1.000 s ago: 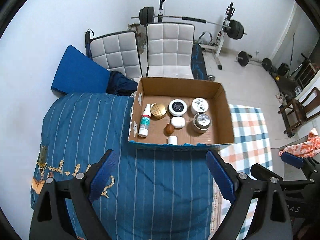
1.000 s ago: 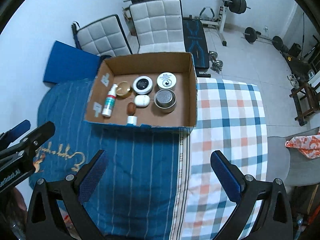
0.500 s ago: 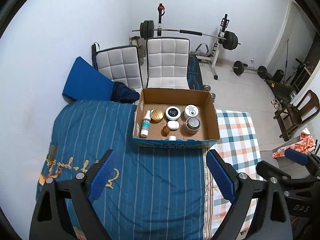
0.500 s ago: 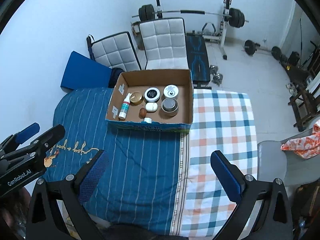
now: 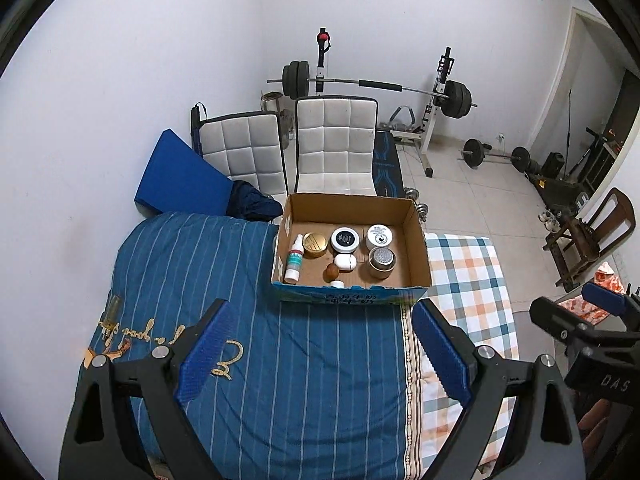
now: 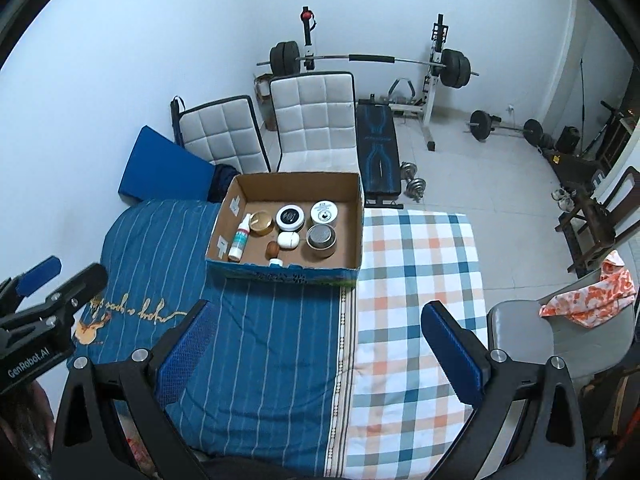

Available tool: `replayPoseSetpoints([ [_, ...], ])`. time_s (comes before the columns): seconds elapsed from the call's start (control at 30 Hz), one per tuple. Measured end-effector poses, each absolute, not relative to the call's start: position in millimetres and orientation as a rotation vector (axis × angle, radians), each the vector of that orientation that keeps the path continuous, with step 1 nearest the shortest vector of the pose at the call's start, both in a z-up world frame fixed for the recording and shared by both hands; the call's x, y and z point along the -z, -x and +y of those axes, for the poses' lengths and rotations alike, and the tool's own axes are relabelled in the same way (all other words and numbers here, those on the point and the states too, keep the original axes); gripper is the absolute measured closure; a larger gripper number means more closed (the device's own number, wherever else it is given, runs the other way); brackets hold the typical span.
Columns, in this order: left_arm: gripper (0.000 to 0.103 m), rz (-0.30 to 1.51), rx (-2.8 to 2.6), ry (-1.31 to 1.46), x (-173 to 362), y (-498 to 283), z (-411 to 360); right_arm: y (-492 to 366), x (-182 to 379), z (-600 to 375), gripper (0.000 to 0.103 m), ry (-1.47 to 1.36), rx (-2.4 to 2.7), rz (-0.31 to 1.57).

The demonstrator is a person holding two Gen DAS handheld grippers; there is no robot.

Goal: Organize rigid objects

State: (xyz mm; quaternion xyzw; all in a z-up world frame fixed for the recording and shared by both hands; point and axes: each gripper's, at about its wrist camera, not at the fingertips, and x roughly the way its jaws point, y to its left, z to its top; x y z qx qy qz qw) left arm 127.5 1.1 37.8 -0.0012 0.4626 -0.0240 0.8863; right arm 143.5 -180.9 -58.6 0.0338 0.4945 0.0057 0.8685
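Observation:
A cardboard box (image 5: 418,236) (image 6: 358,224) sits at the far end of the bed. Inside it lie a white spray bottle (image 5: 294,259) (image 6: 240,237), a gold tin (image 5: 315,244), a black-lidded jar (image 5: 345,239) (image 6: 290,216), a white jar (image 5: 379,235), a metal tin (image 5: 382,262) (image 6: 321,240), a small white case (image 5: 345,261) and a brown ball (image 5: 331,271). My left gripper (image 5: 318,346) hangs high over the blue striped cover, open and empty. My right gripper (image 6: 318,340) is open and empty too, well short of the box.
The bed carries a blue striped cover (image 5: 280,360) and a checked sheet (image 6: 416,280). Two white padded chairs (image 5: 336,148), a blue mat (image 5: 180,176), a weight bench with barbell (image 5: 380,86), dumbbells and a grey chair with an orange cloth (image 6: 588,300) surround it.
Both grippers have risen and pulled back from the box, so the box looks smaller and more of the room shows. Both stay open and empty.

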Motion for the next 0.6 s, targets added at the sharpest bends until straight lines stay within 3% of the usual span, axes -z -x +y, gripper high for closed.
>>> replayPoseSetpoints([
  [0.6, 0.011, 0.958, 0.065, -0.006, -35.6, -119.9, -2.4, -139.5, 59.0, -181.9, 0.000, -0.077, -0.005, 1.029],
])
